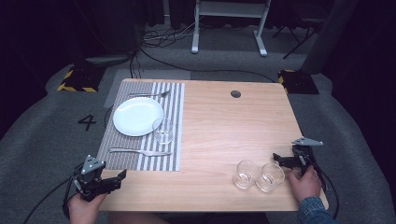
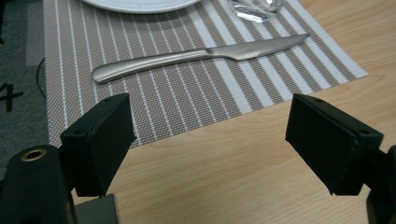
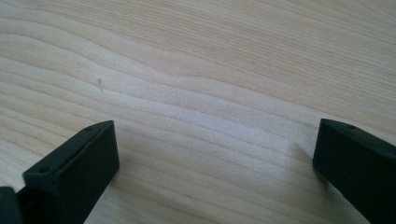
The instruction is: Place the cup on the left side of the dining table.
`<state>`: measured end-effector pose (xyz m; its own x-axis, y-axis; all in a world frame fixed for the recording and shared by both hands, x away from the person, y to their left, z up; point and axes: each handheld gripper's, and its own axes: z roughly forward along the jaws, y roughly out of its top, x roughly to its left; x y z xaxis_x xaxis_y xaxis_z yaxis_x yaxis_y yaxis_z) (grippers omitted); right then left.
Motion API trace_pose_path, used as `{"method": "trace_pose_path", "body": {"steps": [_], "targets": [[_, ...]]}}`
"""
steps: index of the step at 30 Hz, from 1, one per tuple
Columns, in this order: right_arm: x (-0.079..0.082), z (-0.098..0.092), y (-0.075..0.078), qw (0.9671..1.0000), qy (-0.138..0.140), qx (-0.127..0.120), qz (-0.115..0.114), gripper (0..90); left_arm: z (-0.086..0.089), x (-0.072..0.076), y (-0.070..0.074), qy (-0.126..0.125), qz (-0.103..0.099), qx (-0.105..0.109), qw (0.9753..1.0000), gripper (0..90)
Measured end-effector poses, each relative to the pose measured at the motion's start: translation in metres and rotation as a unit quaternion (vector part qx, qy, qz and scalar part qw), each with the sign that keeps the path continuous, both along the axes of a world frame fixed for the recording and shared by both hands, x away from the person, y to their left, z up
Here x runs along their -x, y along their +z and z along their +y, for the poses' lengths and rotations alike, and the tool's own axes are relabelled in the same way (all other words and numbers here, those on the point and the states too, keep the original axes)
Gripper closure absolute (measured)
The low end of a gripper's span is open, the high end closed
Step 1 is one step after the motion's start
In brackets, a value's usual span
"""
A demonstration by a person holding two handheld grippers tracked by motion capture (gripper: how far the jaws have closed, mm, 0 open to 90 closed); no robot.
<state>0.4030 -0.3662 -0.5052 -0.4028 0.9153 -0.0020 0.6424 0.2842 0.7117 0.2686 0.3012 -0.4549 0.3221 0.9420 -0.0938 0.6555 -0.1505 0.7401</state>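
Observation:
A striped placemat [image 1: 173, 149] lies on the left half of the wooden table [image 1: 233, 126]. On it sit a white plate [image 1: 137, 115], a fork [image 1: 149, 94] beyond the plate, a knife [image 1: 140, 151] in front of it, and a clear glass [image 1: 163, 130] by the plate's right edge. Two more clear glasses [image 1: 246, 174] [image 1: 271, 176] stand side by side near the front right. My left gripper [image 1: 119, 179] is open at the front left corner, and in its own view my left gripper [image 2: 210, 140] faces the knife [image 2: 196, 56]. My right gripper [image 1: 280, 159] is open just right of the two glasses, and my right gripper [image 3: 215, 163] hangs over bare wood.
A round cable hole [image 1: 236, 94] is near the table's far edge. Grey carpet surrounds the table, with a white desk frame [image 1: 229, 23] and cables behind, and yellow-black marked blocks [image 1: 77, 77] at the far corners. The table's middle is bare wood.

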Motion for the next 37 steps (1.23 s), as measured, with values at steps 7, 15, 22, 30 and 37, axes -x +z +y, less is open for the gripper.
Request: {"method": "trace_pose_path", "body": {"steps": [7,15,22,30,37], "targets": [[0.000,0.000,0.000,1.0000,0.000,0.000,0.000,0.6,0.006,-0.002,-0.016,0.009,0.011,0.000,0.9999,15.7],[0.000,0.000,0.000,1.0000,0.000,0.000,0.000,0.6,0.008,-0.004,-0.029,0.017,0.021,-0.024,0.9993,15.7],[0.000,0.000,0.000,1.0000,0.000,0.000,0.000,0.6,0.006,-0.006,-0.039,0.014,0.025,-0.044,0.9986,15.6],[0.000,0.000,0.000,1.0000,0.000,0.000,0.000,0.6,0.004,-0.008,-0.049,0.008,0.031,-0.047,0.9984,15.1],[0.000,0.000,0.000,1.0000,0.000,0.000,0.000,0.6,0.004,-0.008,-0.046,0.014,0.026,-0.048,0.9984,15.6]]}}
